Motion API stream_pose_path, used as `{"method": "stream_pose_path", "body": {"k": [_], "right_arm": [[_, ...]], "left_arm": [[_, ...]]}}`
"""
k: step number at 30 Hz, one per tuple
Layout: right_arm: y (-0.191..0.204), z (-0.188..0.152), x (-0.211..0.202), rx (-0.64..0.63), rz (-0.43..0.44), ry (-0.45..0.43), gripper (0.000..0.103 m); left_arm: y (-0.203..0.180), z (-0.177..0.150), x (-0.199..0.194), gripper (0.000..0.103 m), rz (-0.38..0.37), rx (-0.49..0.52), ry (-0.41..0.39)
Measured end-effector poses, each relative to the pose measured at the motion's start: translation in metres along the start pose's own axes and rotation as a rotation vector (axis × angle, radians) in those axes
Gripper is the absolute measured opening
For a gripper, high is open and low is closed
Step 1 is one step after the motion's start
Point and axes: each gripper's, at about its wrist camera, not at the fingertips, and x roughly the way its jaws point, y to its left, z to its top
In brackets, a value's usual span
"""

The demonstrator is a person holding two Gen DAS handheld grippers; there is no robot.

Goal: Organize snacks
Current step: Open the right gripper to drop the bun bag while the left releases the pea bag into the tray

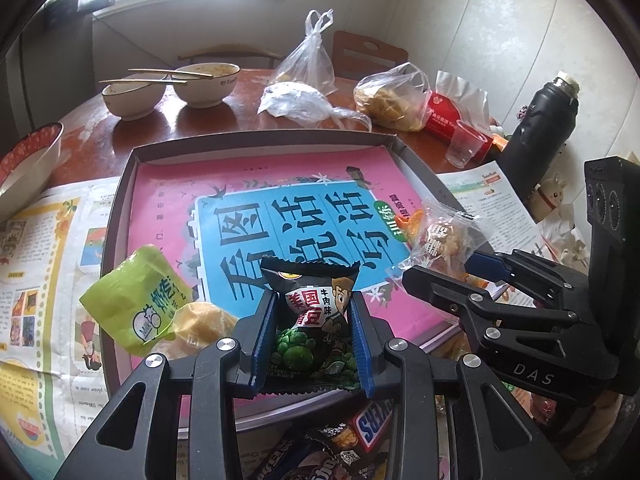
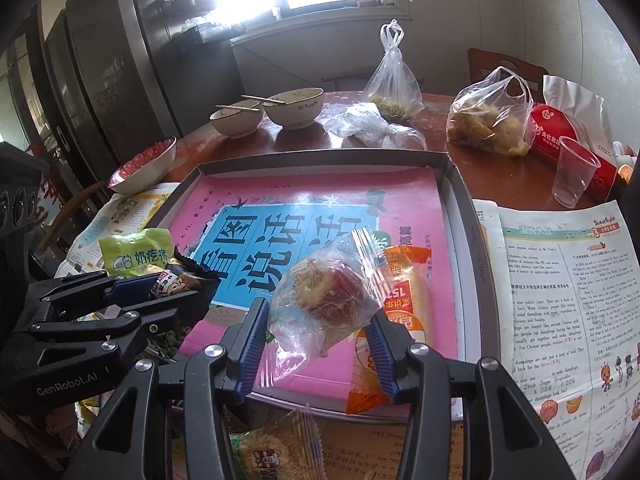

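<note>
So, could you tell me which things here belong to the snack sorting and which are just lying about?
Job: tray; pea packet in left tongs; clear-wrapped cake in right tongs; green packet; orange packet.
Lying about: bowls, flask, cup, newspaper.

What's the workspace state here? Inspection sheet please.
Surface: brown wooden table with newspapers; grey shallow box tray holding a pink book.
Job's things: black green-pea snack packet; clear-wrapped round pastry; orange packet and green milk-snack packet at the tray.
Clutter: two used ceramic bowls with chopsticks, plastic bags, clear cup, black flask.
Grippers: left hand-held gripper shut on pea packet; right hand-held gripper shut on pastry.
Cables: nothing seen.
Surroundings: bright window, wooden chairs.
</note>
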Motion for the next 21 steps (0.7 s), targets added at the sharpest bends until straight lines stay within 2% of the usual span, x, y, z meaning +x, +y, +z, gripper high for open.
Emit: {"method": "stream_pose_path", "body": {"k": [10, 21], "right_arm": [[0.011, -0.003, 0.000, -0.063, -0.069, 0.003, 0.049], [0.008, -0.006, -0.004, -0.056, -0.084, 0.001, 0.048]], "left_arm": [[0.002, -0.004, 0.003, 0.036, 0.028, 0.001, 0.010], [0.001, -0.006, 0.000, 0.036, 0.038, -0.002, 0.013]]}}
